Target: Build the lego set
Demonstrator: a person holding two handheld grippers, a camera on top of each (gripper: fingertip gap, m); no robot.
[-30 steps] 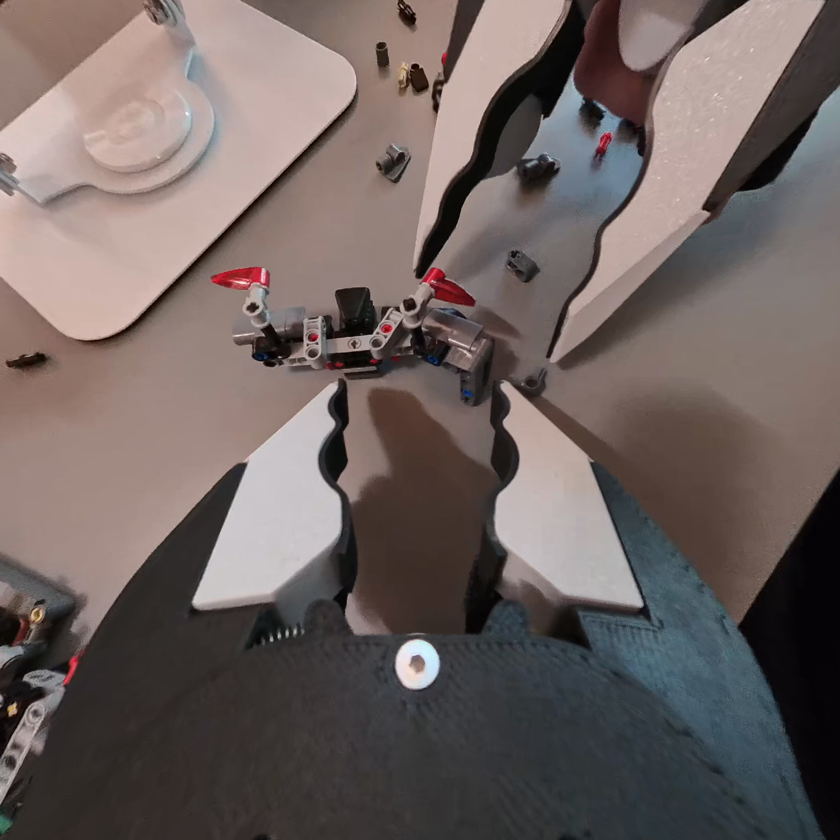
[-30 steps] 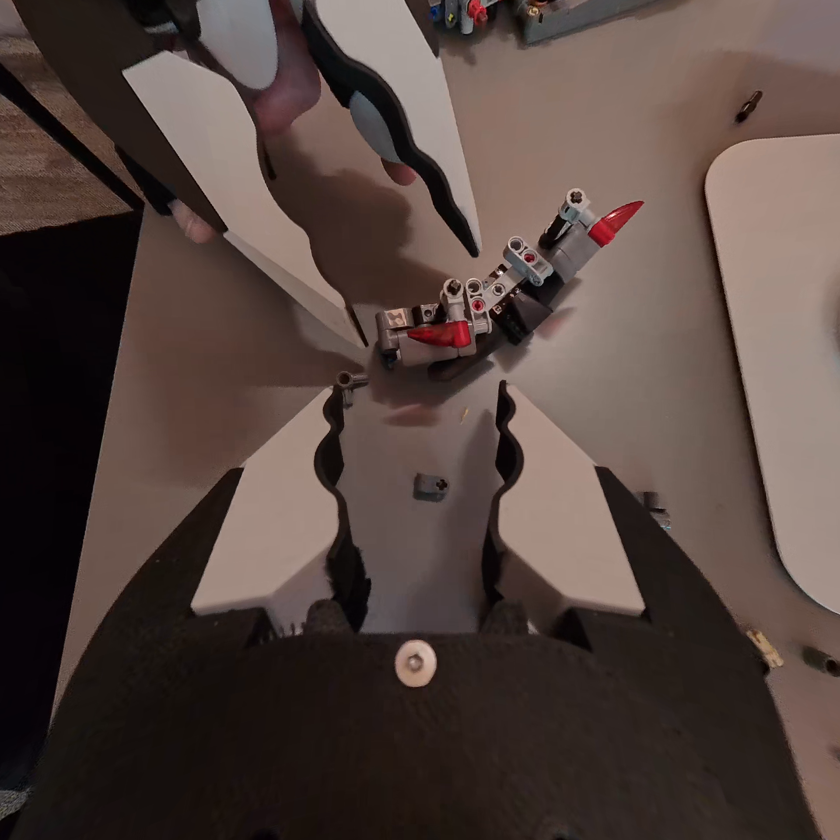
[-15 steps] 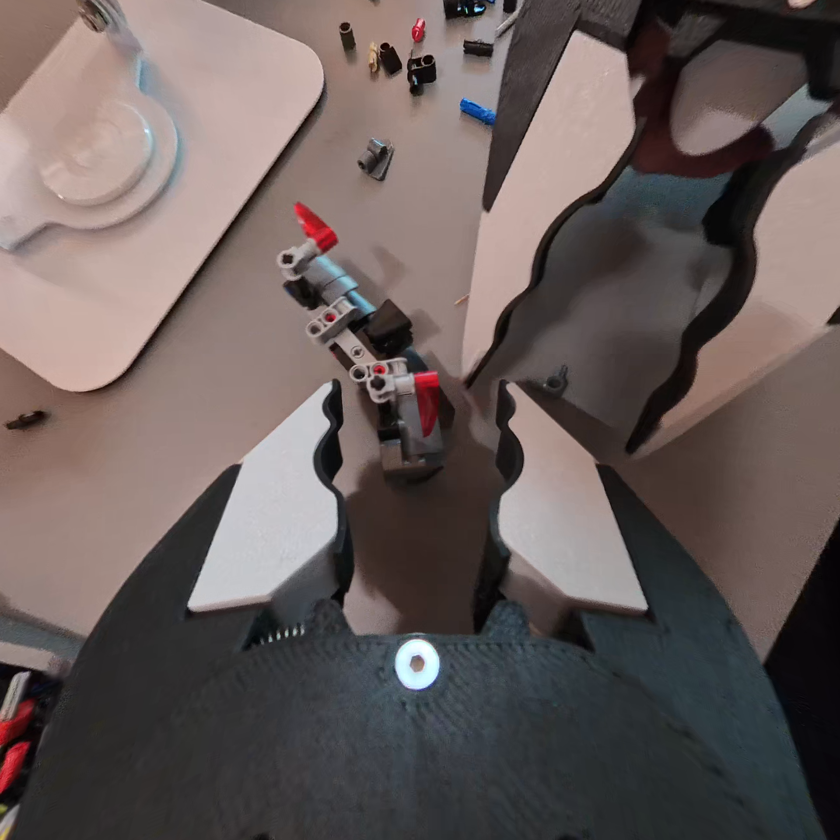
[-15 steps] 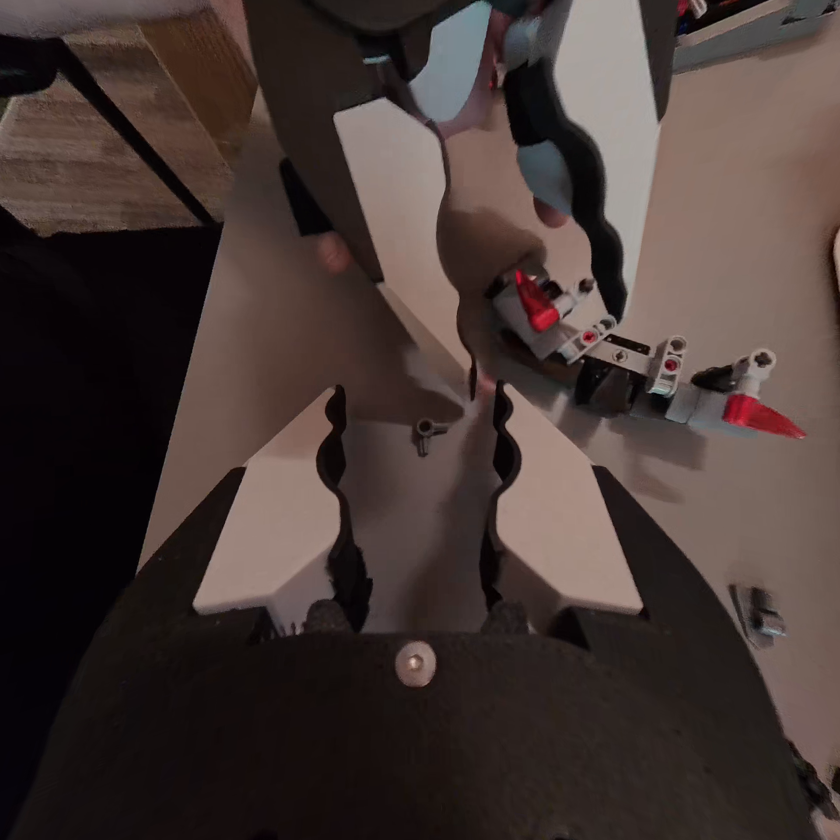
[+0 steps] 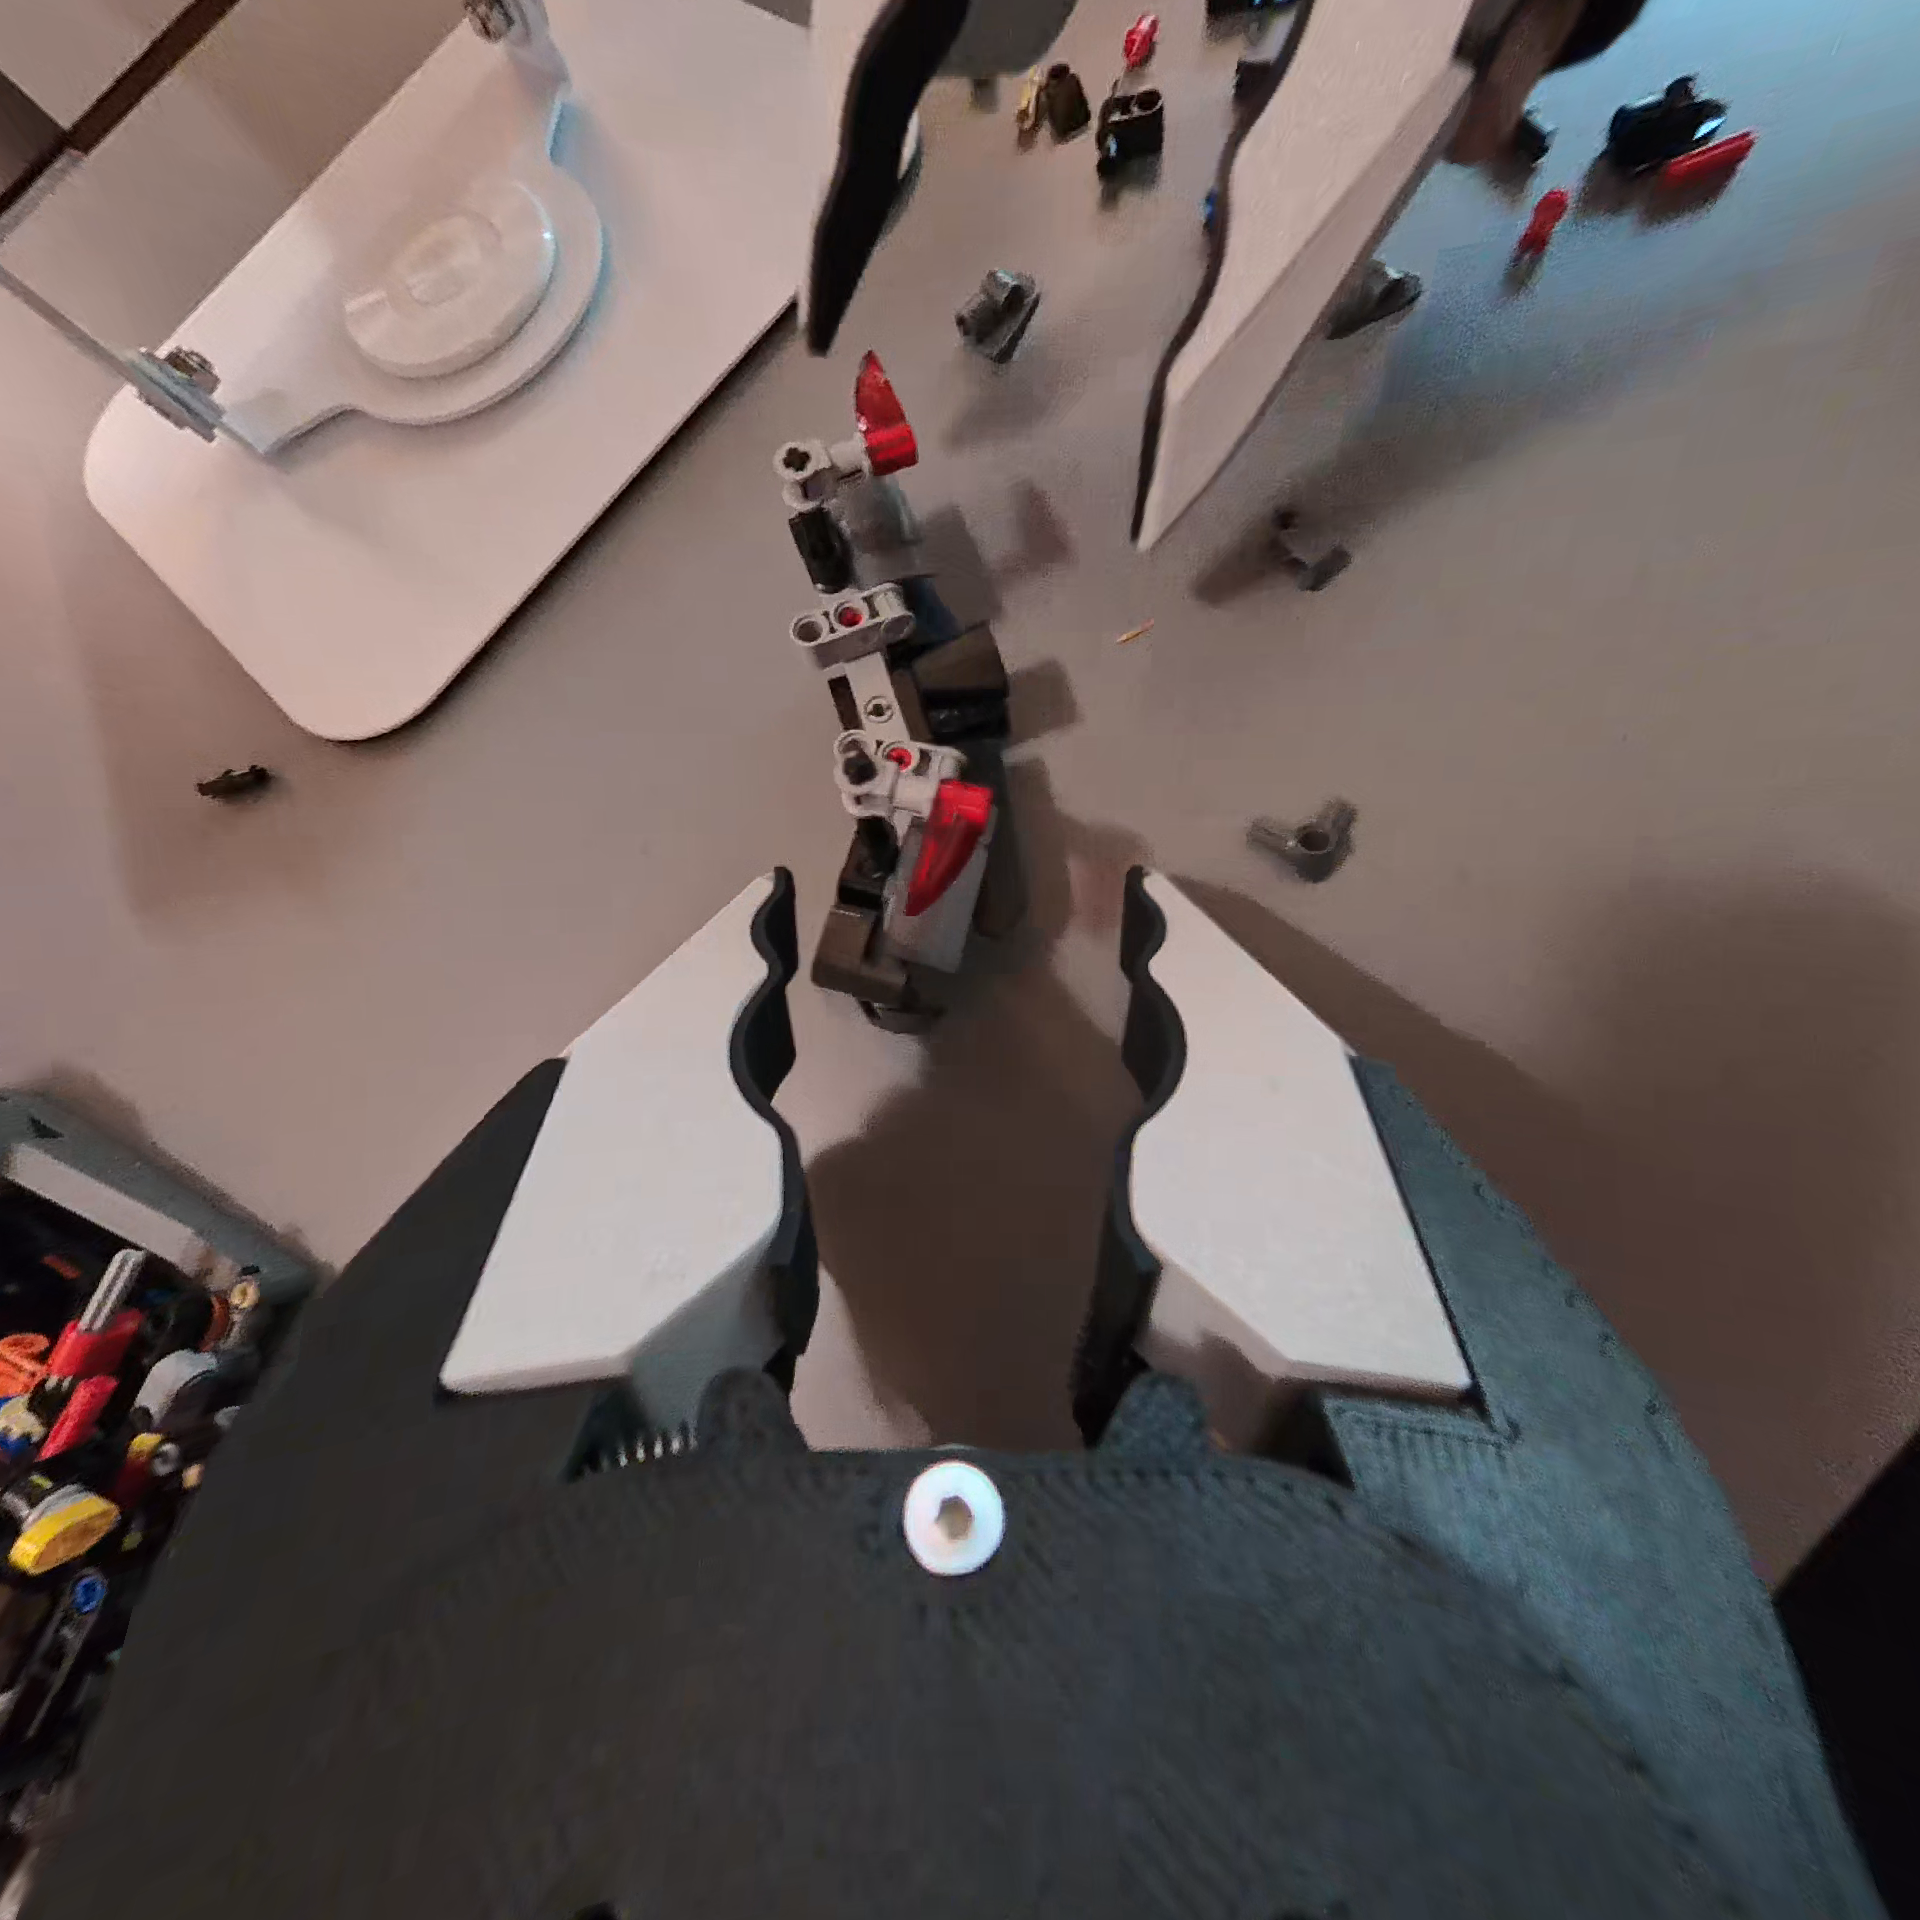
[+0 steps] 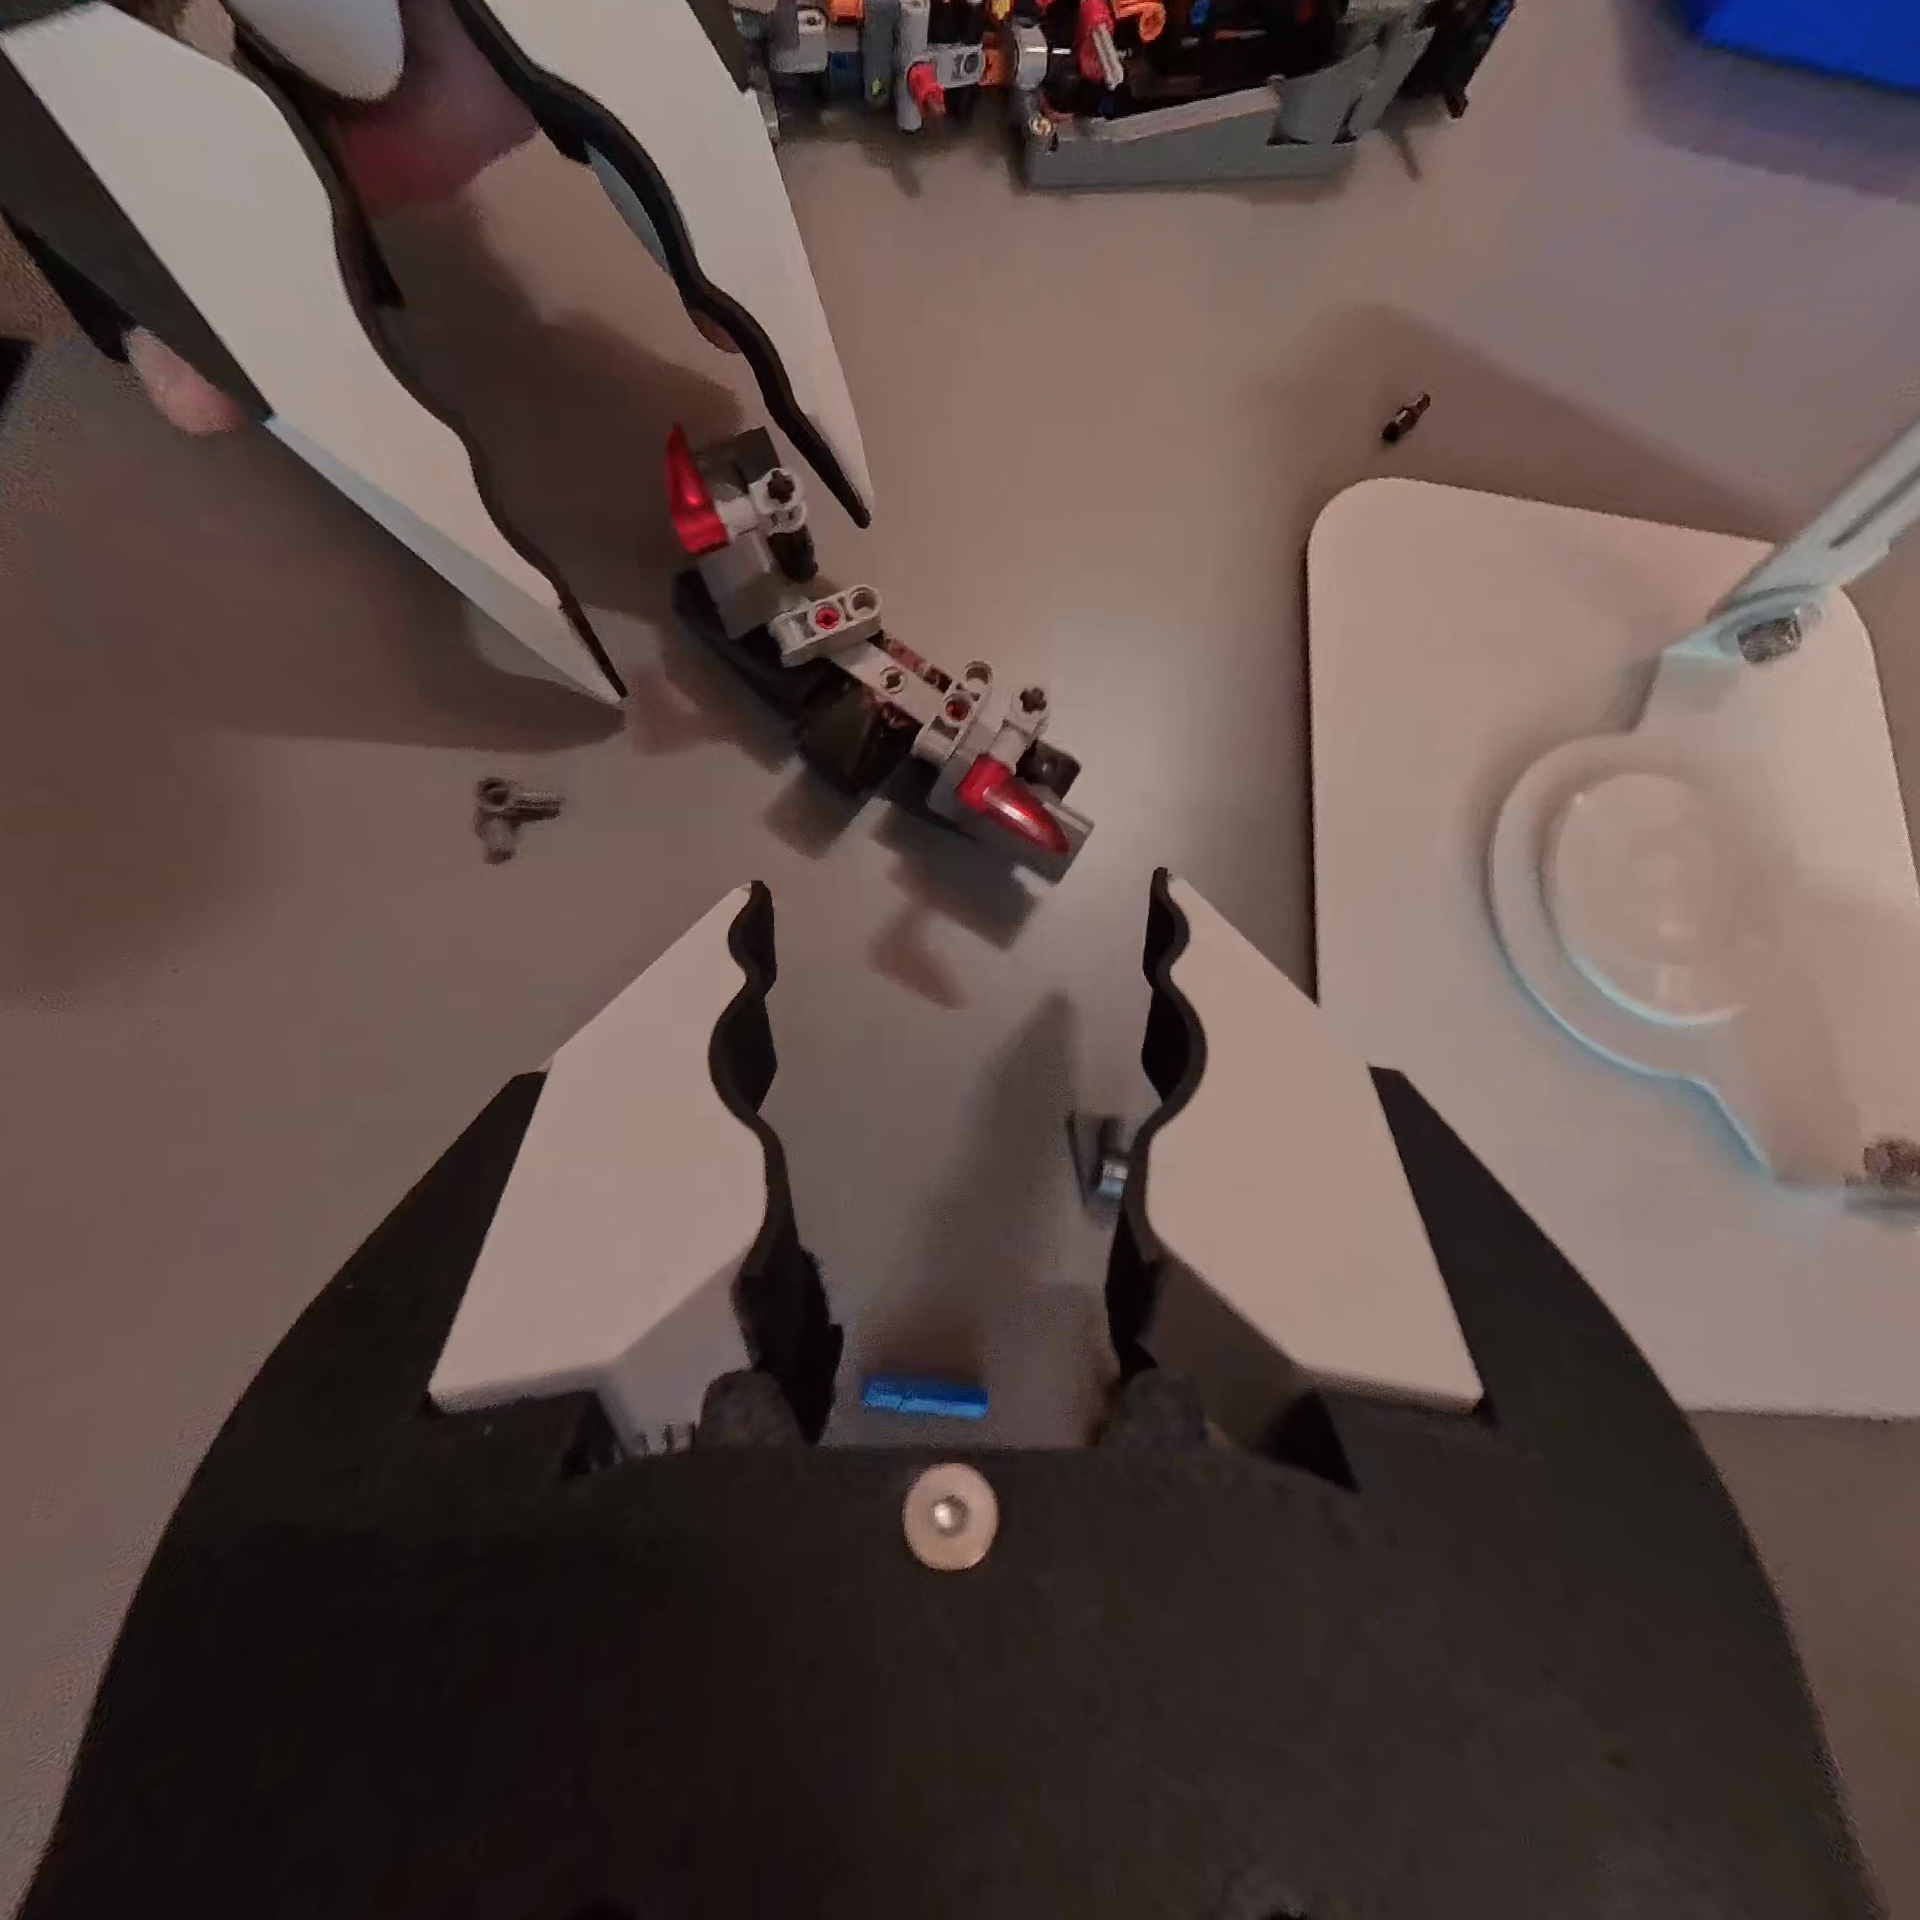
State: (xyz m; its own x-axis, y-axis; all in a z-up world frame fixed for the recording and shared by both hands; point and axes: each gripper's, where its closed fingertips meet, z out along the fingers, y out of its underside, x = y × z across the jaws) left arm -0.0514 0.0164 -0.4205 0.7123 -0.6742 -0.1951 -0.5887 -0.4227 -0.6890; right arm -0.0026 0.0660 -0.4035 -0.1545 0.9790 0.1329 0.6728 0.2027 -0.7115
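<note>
My left claw (image 5: 954, 894) hangs open over the grey table (image 5: 416, 935), its jaws spread wide and holding nothing. The half-built lego model (image 5: 894, 727) lies flat on the table straight ahead of it, a grey and black strip with a red spike at each end; its near end sits just between my left fingertips (image 5: 769, 914), touching neither as far as I can see.

My right claw (image 6: 956, 883) is open too, empty, facing the model (image 6: 873, 696) from the far end. A blue pin (image 6: 923, 1395) and a small grey piece (image 6: 1099, 1158) lie on the table between its jaws. A grey connector (image 6: 509, 810) lies loose off to the side.

A grey tray (image 6: 1174, 135) at the table's far edge, beyond my left claw (image 6: 727, 603), holds a jumble of mixed pieces in red, orange, black and grey. The left view shows its corner (image 5: 156, 1205) with red, yellow and black parts heaped inside. More loose pieces (image 5: 1122, 114) lie scattered behind my right claw (image 5: 987, 436). A white stand base (image 5: 343, 582) sits beside the model.
</note>
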